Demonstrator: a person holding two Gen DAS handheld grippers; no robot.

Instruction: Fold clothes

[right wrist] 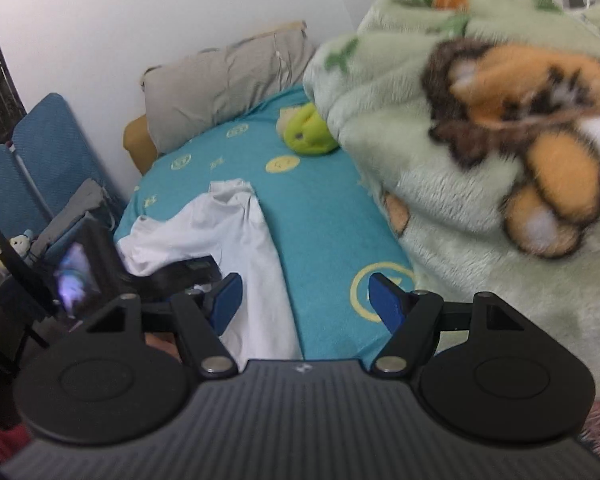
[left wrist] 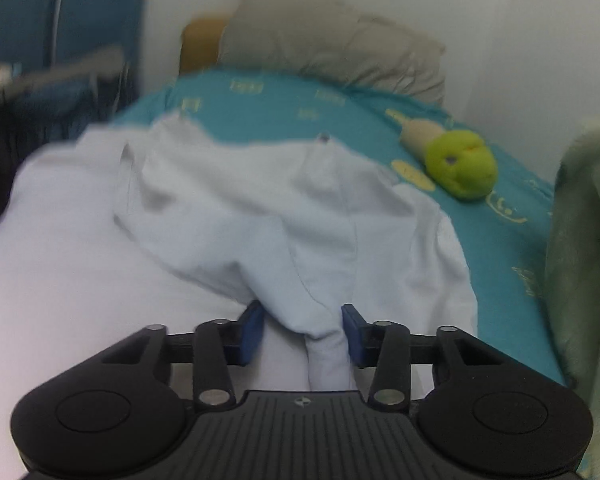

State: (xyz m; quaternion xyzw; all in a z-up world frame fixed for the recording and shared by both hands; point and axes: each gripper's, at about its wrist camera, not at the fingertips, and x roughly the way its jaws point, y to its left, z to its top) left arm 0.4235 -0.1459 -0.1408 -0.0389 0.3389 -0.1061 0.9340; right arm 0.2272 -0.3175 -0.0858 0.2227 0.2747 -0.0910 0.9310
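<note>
The white garment (left wrist: 236,216) lies bunched over the left and centre of the left wrist view, on the teal bedsheet (left wrist: 480,240). A fold of it sits between the left gripper (left wrist: 303,330) jaws, which are partly closed around it with a gap beside one pad. At lower centre of the right wrist view, the right gripper (right wrist: 305,300) jaws are spread and empty.

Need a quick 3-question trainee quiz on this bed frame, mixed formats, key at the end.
1. True or false: a bunched fold of the white garment lies between the fingers of the left gripper.
2. The right gripper is: A) clamped on the garment B) open, gripping nothing C) holding the green plush toy.
3. Fill in: the grey pillow leans against the ____ at the head of the bed.

Key: 1 true; 2 B; 3 wall.
</note>
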